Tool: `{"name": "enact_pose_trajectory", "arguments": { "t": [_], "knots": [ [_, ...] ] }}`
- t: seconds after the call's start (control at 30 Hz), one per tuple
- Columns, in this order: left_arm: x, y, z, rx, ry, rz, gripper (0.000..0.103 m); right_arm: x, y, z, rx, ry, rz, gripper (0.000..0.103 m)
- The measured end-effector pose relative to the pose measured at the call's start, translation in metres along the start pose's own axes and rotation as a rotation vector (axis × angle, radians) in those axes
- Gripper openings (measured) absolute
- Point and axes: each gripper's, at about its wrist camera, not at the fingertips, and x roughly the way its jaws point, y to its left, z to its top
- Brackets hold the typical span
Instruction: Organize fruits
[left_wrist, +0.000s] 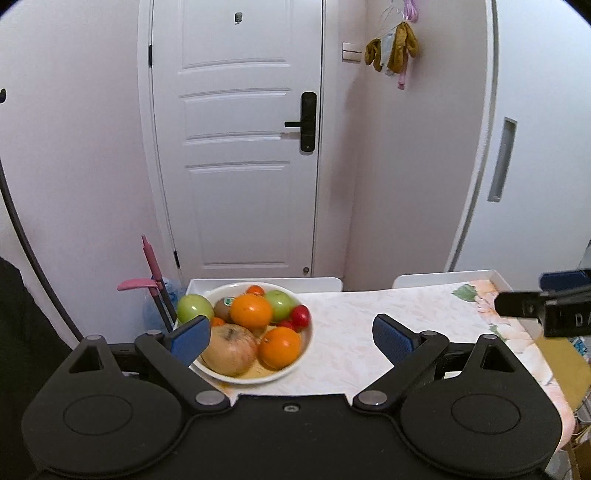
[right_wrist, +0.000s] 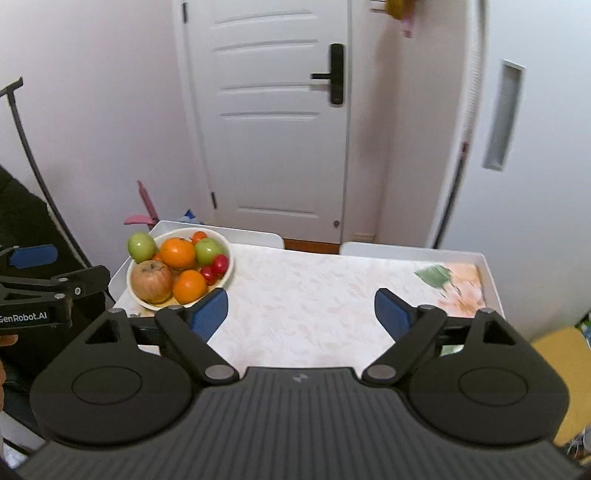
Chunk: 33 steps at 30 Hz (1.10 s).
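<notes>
A white bowl (left_wrist: 295, 363) (right_wrist: 225, 242) stands at the table's left end, heaped with fruit: a large brownish apple (left_wrist: 229, 350) (right_wrist: 152, 281), two oranges (left_wrist: 251, 311) (left_wrist: 280, 348), two green apples (left_wrist: 194, 308) (left_wrist: 280, 304), a kiwi (left_wrist: 222, 308) and small red fruits (left_wrist: 300, 315). My left gripper (left_wrist: 291, 338) is open and empty, just short of the bowl. My right gripper (right_wrist: 301, 312) is open and empty over the middle of the table; the bowl is to its left.
The table carries a pale patterned cloth (left_wrist: 369, 325) (right_wrist: 314, 291) with a flower print at the right end. A white door (left_wrist: 236, 147) and walls stand behind. A pink-handled tool (left_wrist: 149, 266) leans left of the table. A yellow seat (right_wrist: 561, 354) is at the right.
</notes>
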Motion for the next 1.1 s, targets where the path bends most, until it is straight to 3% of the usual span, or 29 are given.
{"name": "enact_pose_trajectory", "arguments": {
  "t": [0.1,0.33,1.1],
  "knots": [
    [-0.007,-0.009,-0.006,0.005,0.002,-0.003,0.103,-0.005,-0.003,-0.011,0.012,0.011,-0.037,0.102],
    [-0.019,-0.022,-0.018,0.005,0.001,0.011,0.103,-0.012,-0.009,-0.027,0.020,0.016,-0.092,0.102],
    [-0.018,-0.028,-0.019,0.010,-0.012,0.020,0.103,-0.012,-0.019,-0.032,0.062,0.028,-0.113,0.102]
  ]
}}
